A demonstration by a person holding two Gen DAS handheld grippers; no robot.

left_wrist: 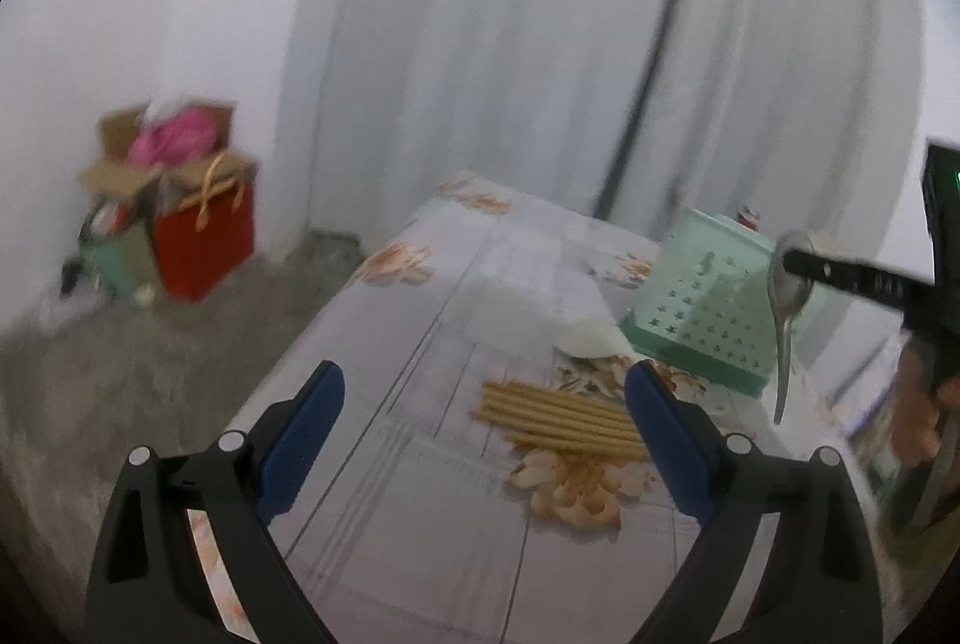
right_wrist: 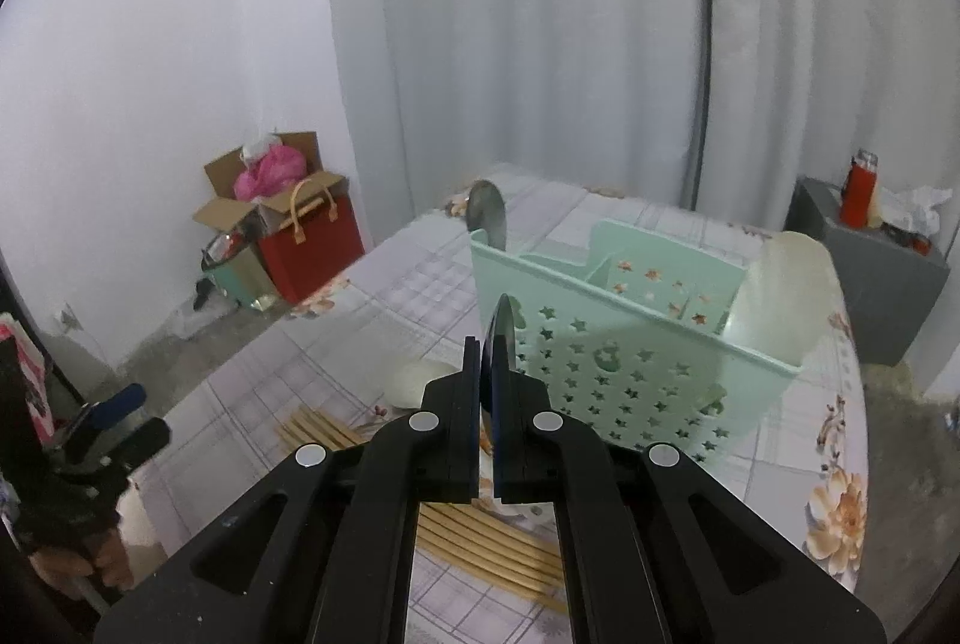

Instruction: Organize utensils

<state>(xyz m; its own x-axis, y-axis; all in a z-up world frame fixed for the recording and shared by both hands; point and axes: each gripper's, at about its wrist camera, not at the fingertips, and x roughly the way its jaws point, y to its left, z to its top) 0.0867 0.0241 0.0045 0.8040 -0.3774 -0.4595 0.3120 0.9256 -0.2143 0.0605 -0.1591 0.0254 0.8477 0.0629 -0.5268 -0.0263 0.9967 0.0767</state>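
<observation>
A metal spoon (left_wrist: 787, 308) hangs clenched in the right gripper's (right_wrist: 491, 344) fingers, just before the mint-green star-punched plastic basket (right_wrist: 606, 344). The left gripper's (left_wrist: 485, 404) fingers are released above the worktop (left_wrist: 420, 524), beige chopsticks (left_wrist: 558, 419) lying between them. A white dish (left_wrist: 591, 338) beyond is blurred.

spoon (left_wrist: 787, 308) x1 | basket (right_wrist: 606, 344) x1 | bowls (right_wrist: 414, 381) x2 | chopstick bundle (left_wrist: 561, 419) x1

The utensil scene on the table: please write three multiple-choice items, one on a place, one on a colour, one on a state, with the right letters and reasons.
1. Where do the chopsticks lie?
A. in the basket
B. flat on the table
C. in the left tongs

2. What colour is the basket?
A. mint green
B. red
C. black

3. What are the right tongs doing?
A. hanging open
B. gripping chopsticks
C. gripping a metal spoon

Answers: 1 B, they rest on the floral cloth; 2 A, its star-punched walls are pale green; 3 C, the spoon hangs from the closed tongs, while the left tongs gape empty.
</observation>
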